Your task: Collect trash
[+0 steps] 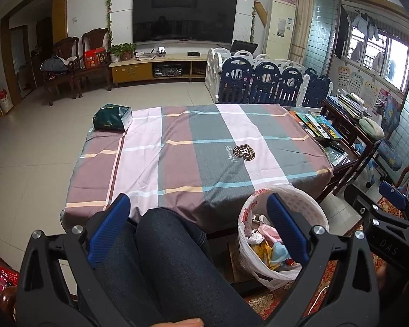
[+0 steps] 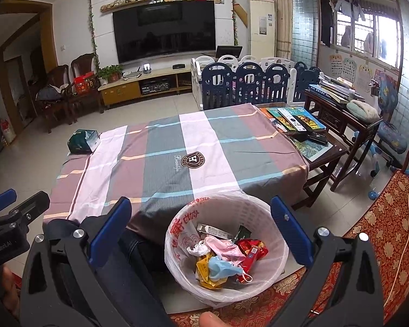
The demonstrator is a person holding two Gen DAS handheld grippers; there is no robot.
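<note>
A white waste bin (image 2: 261, 209) lined with a plastic bag stands on the floor at the near edge of the table; it also shows in the left wrist view (image 1: 308, 199). It holds several wrappers, masks and a small carton (image 2: 226, 253). My right gripper (image 2: 201, 231) is open and empty, held above the bin. My left gripper (image 1: 199, 226) is open and empty over the person's knee (image 1: 163, 245). The right gripper shows at the right edge of the left wrist view (image 1: 390, 218). The left gripper body shows at the left edge of the right wrist view (image 2: 11, 218).
The table has a plaid cloth (image 2: 177, 147). A green tissue pack (image 2: 83, 141) lies at its far left corner. Books and remotes (image 2: 294, 122) lie on a side table at the right. A playpen fence (image 2: 245, 81) stands behind. A red sofa (image 2: 381, 231) is at right.
</note>
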